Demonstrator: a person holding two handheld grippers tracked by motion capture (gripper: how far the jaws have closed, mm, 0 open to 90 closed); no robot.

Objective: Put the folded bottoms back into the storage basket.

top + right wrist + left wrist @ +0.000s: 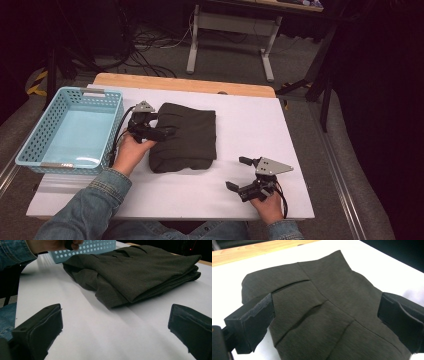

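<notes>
A folded dark olive garment [185,136] lies in the middle of the white table [250,125]. My left gripper [161,125] is at the garment's left edge, jaws open and spread over the fabric [324,312] with nothing clamped. My right gripper [238,173] rests near the table's front right, open, pointing toward the garment [135,272] across bare tabletop. Its black fingers [40,332] hold nothing.
A light blue perforated basket [35,135] stands at the table's left, beside the garment, and looks empty. The basket wall [87,247] appears behind the garment in the right gripper view. A wooden strip [185,82] runs along the far edge. Table legs and cables stand beyond.
</notes>
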